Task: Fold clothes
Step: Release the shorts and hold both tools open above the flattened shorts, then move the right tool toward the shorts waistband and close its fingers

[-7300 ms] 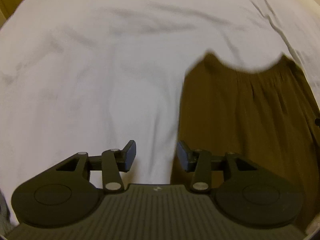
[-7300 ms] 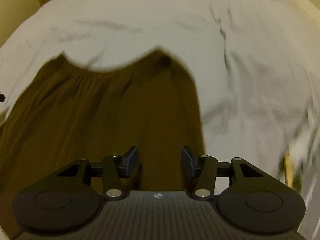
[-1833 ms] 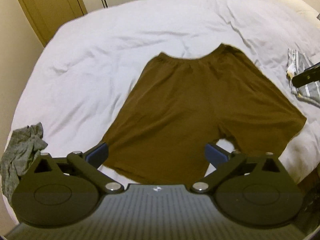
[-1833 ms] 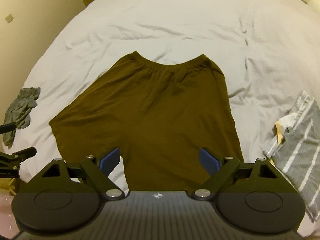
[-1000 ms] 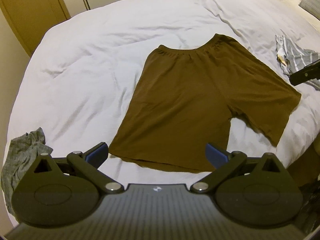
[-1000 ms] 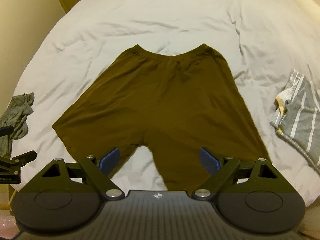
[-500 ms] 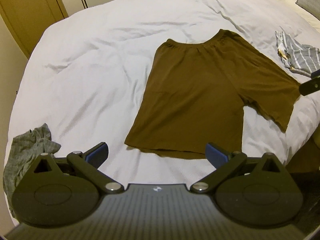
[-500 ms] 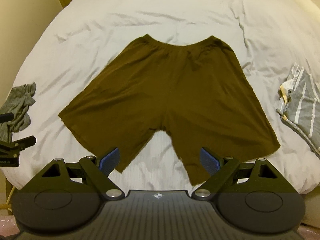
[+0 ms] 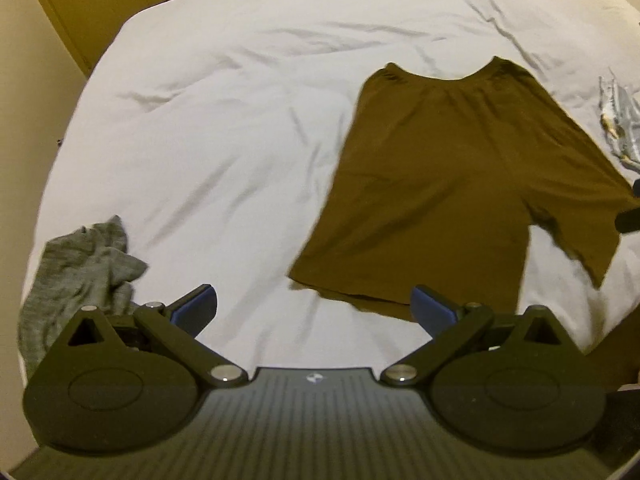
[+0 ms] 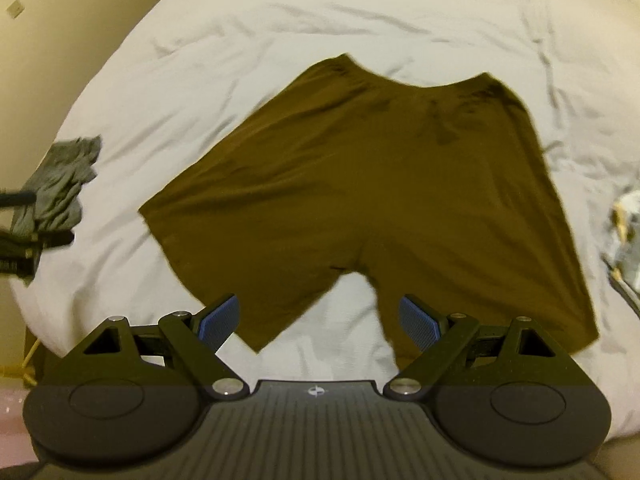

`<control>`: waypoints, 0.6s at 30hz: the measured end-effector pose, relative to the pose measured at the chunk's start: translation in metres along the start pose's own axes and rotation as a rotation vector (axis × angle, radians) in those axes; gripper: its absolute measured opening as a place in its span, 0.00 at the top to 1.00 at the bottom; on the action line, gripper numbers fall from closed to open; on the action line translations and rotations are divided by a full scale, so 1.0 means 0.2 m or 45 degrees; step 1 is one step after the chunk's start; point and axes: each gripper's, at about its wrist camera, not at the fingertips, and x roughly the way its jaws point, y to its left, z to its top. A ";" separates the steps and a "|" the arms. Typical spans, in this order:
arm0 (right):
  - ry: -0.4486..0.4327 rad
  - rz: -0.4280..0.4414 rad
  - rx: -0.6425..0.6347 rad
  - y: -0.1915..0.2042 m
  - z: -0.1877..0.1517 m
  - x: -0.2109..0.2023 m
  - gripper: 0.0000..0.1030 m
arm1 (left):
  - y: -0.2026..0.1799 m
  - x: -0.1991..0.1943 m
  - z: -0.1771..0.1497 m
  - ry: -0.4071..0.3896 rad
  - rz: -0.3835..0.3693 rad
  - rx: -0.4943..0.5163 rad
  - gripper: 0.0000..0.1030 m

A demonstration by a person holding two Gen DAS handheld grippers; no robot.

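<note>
Brown shorts [image 10: 360, 184]: spread flat on the white bedcover [image 9: 224, 120], waistband at the far end, both leg openings toward the near edge; unfolded; light creasing under the waistband.
Left leg of shorts: hem lying just ahead of the right-hand blue pad of the left gripper in the left wrist view; not touched.
Right leg of shorts: hem reaching down beside the right gripper's right-hand pad in the right wrist view; contact not confirmed.
Crotch notch: bare bedcover showing between the two legs, directly ahead of the right gripper.
Left gripper [image 9: 314, 306]: released, jaws spread wide, nothing between them; held left of the shorts, over bare bedcover.
Right gripper [image 10: 318, 320]: released, jaws spread wide, nothing held; centred on the gap between the shorts' legs.
Grey garment [image 9: 80, 256]: crumpled, well left of the shorts, at the near-left edge of the bedcover, just beyond the left gripper's left arm.
Striped garment [image 10: 628, 248]: right of the shorts, apart from them, cut off by the frame edge; blurred.
Wooden door [image 9: 88, 4]: beyond the far-left corner of the bedcover, well away from the shorts.
Image quality: slight motion blur in both views.
</note>
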 end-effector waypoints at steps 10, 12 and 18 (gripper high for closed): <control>-0.051 -0.067 -0.003 0.18 0.04 0.08 0.15 | 0.19 0.14 0.15 0.002 -0.055 0.263 0.01; -0.091 -0.192 -0.031 0.27 0.05 0.12 0.22 | 0.25 0.20 0.23 -0.025 -0.098 0.359 0.01; -0.150 -0.248 0.099 0.63 0.17 0.38 0.27 | 0.44 0.35 0.49 -0.174 -0.199 0.751 0.02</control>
